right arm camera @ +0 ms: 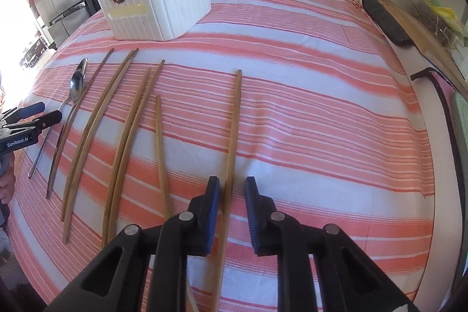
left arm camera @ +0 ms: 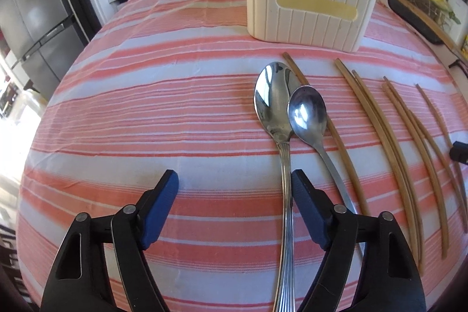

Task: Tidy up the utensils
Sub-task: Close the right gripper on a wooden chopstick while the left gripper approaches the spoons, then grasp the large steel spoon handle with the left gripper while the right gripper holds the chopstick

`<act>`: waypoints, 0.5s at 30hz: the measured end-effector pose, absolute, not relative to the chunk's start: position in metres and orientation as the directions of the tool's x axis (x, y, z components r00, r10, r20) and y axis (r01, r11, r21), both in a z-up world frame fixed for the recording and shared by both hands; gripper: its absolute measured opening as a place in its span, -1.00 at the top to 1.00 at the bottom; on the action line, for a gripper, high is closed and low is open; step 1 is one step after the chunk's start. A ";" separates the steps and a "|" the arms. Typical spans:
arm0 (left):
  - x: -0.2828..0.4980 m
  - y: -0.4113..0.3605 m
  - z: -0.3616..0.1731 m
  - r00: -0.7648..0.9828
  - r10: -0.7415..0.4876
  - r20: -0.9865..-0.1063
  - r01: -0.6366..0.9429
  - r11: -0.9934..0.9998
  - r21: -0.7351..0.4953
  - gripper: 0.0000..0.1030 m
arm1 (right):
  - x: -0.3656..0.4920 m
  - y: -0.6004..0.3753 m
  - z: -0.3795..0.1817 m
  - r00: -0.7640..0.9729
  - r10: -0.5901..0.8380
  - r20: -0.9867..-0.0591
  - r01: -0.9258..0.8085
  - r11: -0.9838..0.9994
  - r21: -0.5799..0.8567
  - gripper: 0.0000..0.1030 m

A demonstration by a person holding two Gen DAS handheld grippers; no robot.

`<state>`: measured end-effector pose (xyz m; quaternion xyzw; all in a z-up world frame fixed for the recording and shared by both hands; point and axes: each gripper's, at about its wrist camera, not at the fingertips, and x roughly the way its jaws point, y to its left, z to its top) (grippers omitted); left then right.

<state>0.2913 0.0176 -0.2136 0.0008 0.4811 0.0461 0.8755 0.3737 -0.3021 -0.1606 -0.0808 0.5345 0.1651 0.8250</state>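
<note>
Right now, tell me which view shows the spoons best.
Left wrist view: both spoons lie close ahead, bowls and handles clear. Right wrist view shows them small at the left edge, overlapping.

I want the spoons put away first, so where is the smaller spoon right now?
In the left wrist view the smaller spoon lies right of centre on the striped cloth, its bowl overlapping the larger spoon on its left, with a chopstick on its right.
</note>
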 end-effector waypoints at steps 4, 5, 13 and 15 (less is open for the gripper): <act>0.290 0.017 -0.212 0.549 0.093 -0.831 -0.097 0.994 0.047 -0.18 | 0.370 -0.307 -0.160 0.389 0.180 -0.904 -0.349 0.936 0.036 0.77; 0.290 0.018 -0.212 0.552 0.094 -0.829 -0.099 0.994 0.047 -0.13 | 0.369 -0.307 -0.160 0.393 0.175 -0.903 -0.348 0.937 0.030 0.78; 0.284 0.022 -0.212 0.556 0.123 -0.822 -0.118 0.991 0.068 -0.12 | 0.367 -0.315 -0.159 0.429 0.151 -0.891 -0.297 0.955 0.019 0.80; 0.284 0.027 -0.212 0.554 0.123 -0.824 -0.123 0.990 0.065 -0.12 | 0.366 -0.317 -0.158 0.432 0.147 -0.890 -0.288 0.957 0.018 0.80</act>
